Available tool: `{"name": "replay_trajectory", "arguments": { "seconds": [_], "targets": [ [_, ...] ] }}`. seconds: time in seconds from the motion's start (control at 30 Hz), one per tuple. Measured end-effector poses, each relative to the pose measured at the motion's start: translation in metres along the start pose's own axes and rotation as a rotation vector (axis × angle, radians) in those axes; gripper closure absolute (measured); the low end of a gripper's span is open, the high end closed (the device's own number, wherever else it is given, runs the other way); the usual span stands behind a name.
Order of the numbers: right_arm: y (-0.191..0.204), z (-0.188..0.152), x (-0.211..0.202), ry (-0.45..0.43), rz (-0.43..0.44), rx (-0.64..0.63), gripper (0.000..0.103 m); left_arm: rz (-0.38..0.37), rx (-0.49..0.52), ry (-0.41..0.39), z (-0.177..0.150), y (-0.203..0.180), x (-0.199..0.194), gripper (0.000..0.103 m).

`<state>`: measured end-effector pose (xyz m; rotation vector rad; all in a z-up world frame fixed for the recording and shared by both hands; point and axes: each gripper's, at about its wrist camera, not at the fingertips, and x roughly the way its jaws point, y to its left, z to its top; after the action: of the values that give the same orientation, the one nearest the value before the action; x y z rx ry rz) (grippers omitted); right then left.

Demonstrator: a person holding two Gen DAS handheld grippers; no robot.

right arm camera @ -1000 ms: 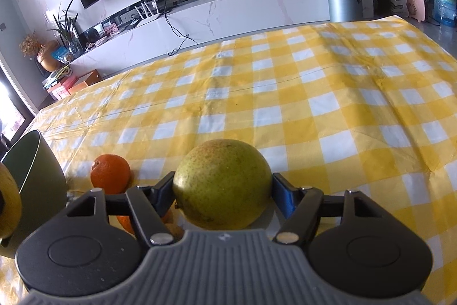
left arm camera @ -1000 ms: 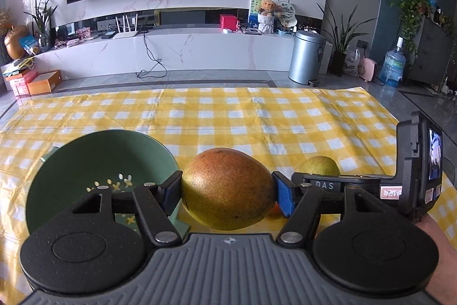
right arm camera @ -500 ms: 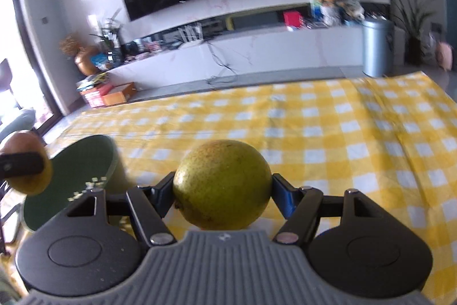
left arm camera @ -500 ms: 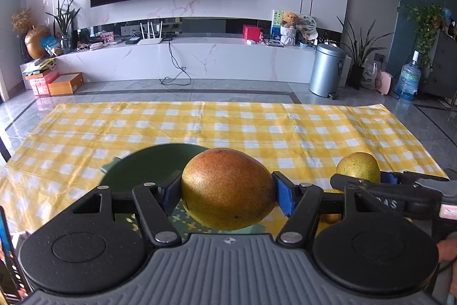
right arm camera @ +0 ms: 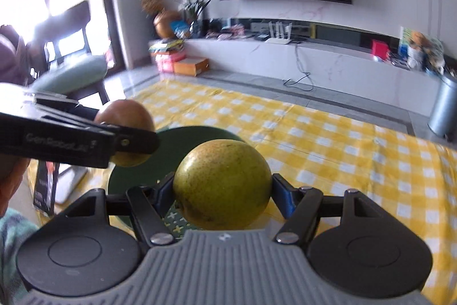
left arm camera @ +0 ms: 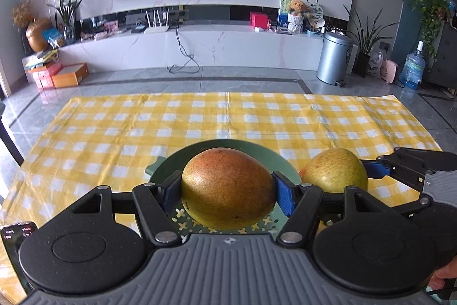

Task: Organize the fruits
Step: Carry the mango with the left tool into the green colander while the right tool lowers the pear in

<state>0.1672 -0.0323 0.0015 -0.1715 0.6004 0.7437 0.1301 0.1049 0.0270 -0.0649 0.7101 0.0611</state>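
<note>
Yellow checked cloth (left arm camera: 114, 133) lies under a green bowl (left arm camera: 274, 159) in the middle. The left gripper (left arm camera: 228, 190) squeezes a red-orange mango (left arm camera: 228, 187) above it. At lower right, the right gripper (right arm camera: 222, 190) squeezes a green-yellow fruit (right arm camera: 222, 185).

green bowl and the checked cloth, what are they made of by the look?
Green bowl: likely plastic or melamine, matte, uniform green, with cross-shaped cutouts or print in the base; cannot tell which. Checked cloth: looks like thin plastic or coated fabric, with sharp fold creases and a slight sheen; woven cotton not ruled out.
</note>
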Motion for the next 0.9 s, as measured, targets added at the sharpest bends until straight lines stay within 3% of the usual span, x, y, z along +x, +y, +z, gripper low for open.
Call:
{"name": "replay_trajectory", "arguments": {
  "seconds": [0.37, 0.8, 0.9],
  "targets": [
    [0.025, 0.008, 0.062, 0.229, 0.014, -0.262, 0.037, -0.034, -0.003, 0.116, -0.012, 0.018, 0.044, 0.027],
    [0.033, 0.013, 0.114, 0.449, 0.042, -0.442, 0.037, -0.066, -0.037, 0.230, -0.025, 0.030, 0.080, 0.027],
    [0.032, 0.015, 0.119, 0.479, 0.067, -0.434, 0.037, -0.069, -0.051, 0.245, -0.027, 0.034, 0.084, 0.027]
  ]
}}
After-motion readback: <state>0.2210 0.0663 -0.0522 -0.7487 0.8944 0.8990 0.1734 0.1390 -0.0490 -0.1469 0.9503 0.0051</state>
